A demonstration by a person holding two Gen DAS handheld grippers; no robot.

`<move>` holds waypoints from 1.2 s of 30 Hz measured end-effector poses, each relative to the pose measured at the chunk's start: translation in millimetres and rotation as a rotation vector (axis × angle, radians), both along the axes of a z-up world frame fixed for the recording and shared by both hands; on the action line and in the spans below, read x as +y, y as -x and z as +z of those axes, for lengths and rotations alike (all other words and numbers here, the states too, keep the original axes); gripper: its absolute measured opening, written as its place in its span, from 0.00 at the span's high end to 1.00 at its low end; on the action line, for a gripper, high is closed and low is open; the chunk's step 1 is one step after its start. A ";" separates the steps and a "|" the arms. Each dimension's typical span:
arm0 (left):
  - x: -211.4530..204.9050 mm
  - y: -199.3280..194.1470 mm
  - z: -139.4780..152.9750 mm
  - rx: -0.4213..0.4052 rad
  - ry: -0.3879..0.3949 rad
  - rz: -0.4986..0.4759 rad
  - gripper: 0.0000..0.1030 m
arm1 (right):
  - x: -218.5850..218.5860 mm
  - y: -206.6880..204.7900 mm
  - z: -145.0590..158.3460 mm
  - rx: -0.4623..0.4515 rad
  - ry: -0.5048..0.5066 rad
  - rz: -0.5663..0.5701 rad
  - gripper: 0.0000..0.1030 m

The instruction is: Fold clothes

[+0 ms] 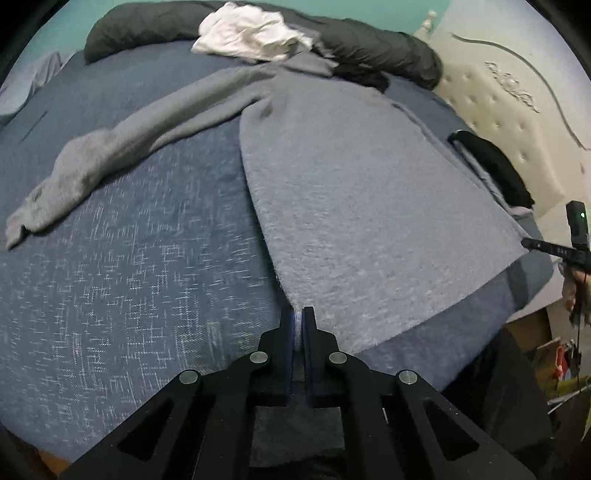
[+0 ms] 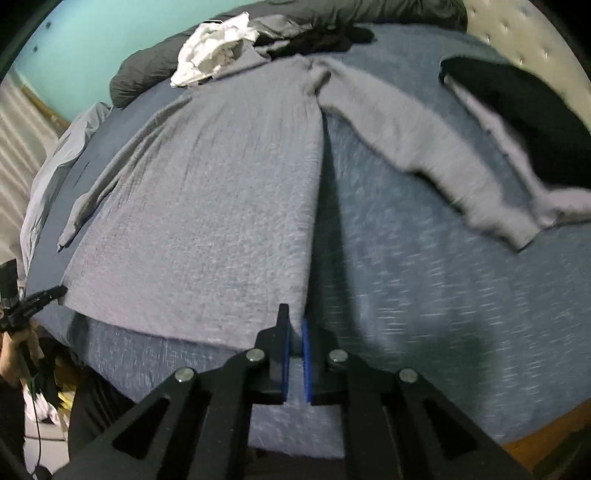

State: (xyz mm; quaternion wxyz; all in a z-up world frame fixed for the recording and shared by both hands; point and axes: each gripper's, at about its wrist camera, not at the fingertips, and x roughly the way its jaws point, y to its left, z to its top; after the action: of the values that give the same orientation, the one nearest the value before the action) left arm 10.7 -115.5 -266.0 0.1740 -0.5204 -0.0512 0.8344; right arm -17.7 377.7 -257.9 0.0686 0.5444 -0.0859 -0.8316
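Across the bed [image 1: 129, 277], both tools [image 1: 298, 321] [image 2: 294, 328] are pinching the grey sweater's [image 1: 362, 192] hem corners, risking slipping under uneven pulling.

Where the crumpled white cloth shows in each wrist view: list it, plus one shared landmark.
Left wrist view: crumpled white cloth at top centre, on the long dark grey pillow.
Right wrist view: crumpled white cloth at upper left of centre.
Shared landmark: the spread grey knit sweater.
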 end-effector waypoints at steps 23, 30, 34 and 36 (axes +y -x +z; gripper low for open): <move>-3.3 2.0 -41.4 -0.078 0.006 0.043 0.85 | 29.8 -33.9 -34.5 0.037 0.078 -0.078 0.50; 0.3 13.4 -68.0 -0.153 -0.021 0.053 0.70 | 32.2 -30.8 -48.1 -0.010 0.161 -0.116 0.49; -1.6 7.0 -66.1 -0.145 -0.024 0.040 0.91 | 19.3 -25.9 -57.9 -0.045 0.140 -0.092 0.54; -3.5 3.9 -60.8 -0.131 -0.024 0.034 0.94 | 14.5 -24.6 -59.9 -0.052 0.134 -0.077 0.85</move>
State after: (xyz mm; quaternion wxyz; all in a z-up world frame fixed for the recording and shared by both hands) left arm 6.8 -119.1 -326.8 0.1625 -0.5707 -0.0813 0.8008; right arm 6.9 392.2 -317.8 0.0703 0.5565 -0.1639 -0.8115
